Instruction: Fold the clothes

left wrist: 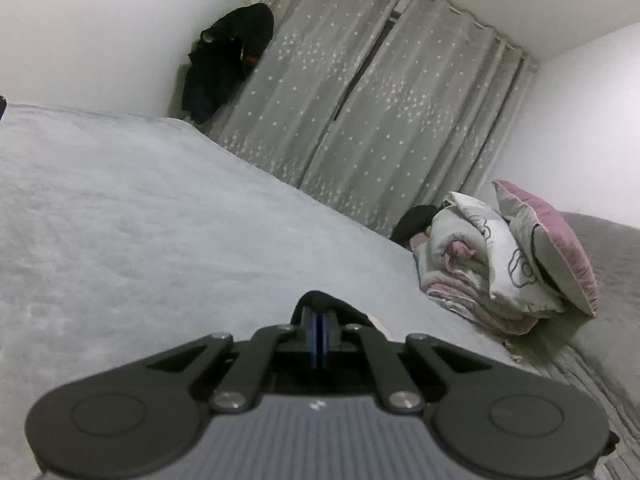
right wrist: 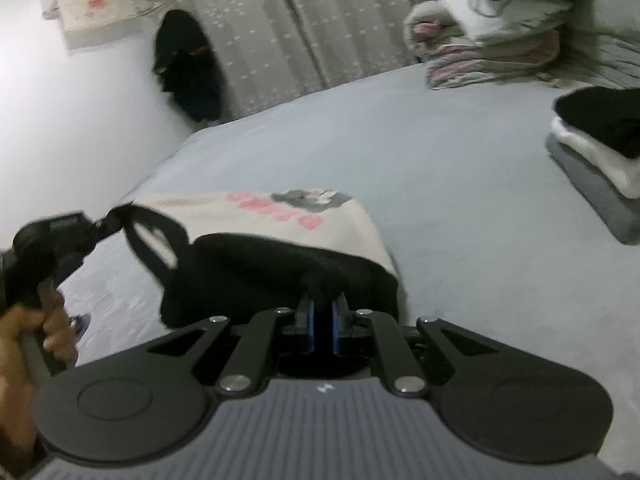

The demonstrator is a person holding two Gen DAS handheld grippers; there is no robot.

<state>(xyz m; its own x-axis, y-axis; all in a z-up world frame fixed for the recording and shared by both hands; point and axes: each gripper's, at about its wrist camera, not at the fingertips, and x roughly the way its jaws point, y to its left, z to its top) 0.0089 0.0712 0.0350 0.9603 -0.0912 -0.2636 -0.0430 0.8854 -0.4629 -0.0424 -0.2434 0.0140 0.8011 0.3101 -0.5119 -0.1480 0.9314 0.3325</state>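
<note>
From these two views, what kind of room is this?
Most likely a bedroom: a wide bed with a grey cover, star-patterned curtains beside it, and a folded quilt under a pink pillow at one end.

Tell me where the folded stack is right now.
In the right wrist view, the folded stack sits at the far right on the bed, below the bedding pile.

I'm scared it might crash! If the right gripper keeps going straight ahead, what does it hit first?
The right gripper is already pinching the black cloth, so it would push into that first, then probably the cream shirt lying just beyond on the bed. The curtain looks much farther off.
</note>
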